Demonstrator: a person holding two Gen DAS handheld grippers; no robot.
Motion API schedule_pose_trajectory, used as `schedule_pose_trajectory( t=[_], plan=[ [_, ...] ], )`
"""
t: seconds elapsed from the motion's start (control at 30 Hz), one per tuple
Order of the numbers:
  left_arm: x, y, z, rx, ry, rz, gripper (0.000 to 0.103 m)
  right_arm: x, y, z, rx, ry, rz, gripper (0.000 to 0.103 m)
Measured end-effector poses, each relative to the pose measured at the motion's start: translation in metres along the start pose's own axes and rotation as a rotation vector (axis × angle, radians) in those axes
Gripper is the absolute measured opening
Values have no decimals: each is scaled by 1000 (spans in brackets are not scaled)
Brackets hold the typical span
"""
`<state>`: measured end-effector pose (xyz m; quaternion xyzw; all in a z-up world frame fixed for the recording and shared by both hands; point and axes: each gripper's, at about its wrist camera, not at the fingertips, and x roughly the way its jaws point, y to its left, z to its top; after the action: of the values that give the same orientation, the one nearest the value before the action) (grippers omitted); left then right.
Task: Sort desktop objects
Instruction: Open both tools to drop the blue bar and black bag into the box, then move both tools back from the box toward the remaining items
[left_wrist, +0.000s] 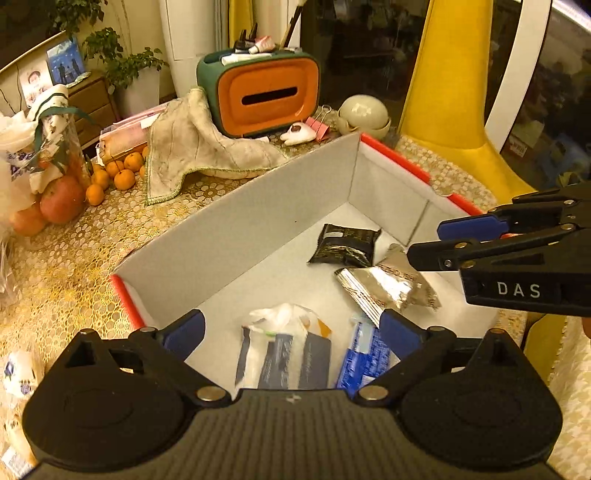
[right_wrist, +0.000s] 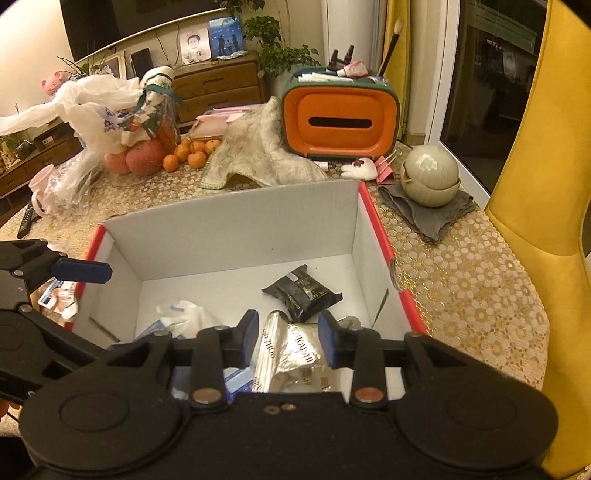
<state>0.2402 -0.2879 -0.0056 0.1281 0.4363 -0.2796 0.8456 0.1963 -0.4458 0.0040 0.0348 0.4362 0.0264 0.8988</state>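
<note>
A white cardboard box (left_wrist: 258, 221) (right_wrist: 240, 229) with red edges stands on the patterned table. On its floor lie a black packet (left_wrist: 345, 245) (right_wrist: 303, 291), a silver foil packet (left_wrist: 384, 290) (right_wrist: 291, 354), a white bag with dark sachets (left_wrist: 284, 347) (right_wrist: 177, 314) and a blue tube (left_wrist: 364, 358). My left gripper (left_wrist: 291, 332) hangs wide open over the bag and tube, touching neither. My right gripper (right_wrist: 288, 325) (left_wrist: 424, 242) is partly open above the silver packet, its pads clear of it. One blue finger (right_wrist: 81, 271) of the left gripper shows at the left.
Behind the box stand an orange tissue holder (right_wrist: 340, 118), a crumpled cloth (right_wrist: 258, 158), oranges and apples (right_wrist: 184, 153) by a plastic bag, and stacked bowls (right_wrist: 430, 175) on a grey cloth. A yellow chair (right_wrist: 535, 184) borders the table's right edge.
</note>
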Motion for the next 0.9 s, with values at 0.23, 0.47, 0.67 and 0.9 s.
schedule_pose_trajectory(
  t=[0.23,0.47,0.67,0.9],
  plan=[
    [-39,2,-24,-21,-52,10,101,-26,18,-7,-19,-23,16,34],
    [-80,13,-47,-78,-123,32,101,-49,42,-15,-36,-44,40,34],
    [-115,26,-71,-125,-192,78,101,-64,68,-20,-57,-65,74,34],
    [-153,40,-102,-132,-260,133,101,-75,107,-26,-97,-77,129,35]
  ],
)
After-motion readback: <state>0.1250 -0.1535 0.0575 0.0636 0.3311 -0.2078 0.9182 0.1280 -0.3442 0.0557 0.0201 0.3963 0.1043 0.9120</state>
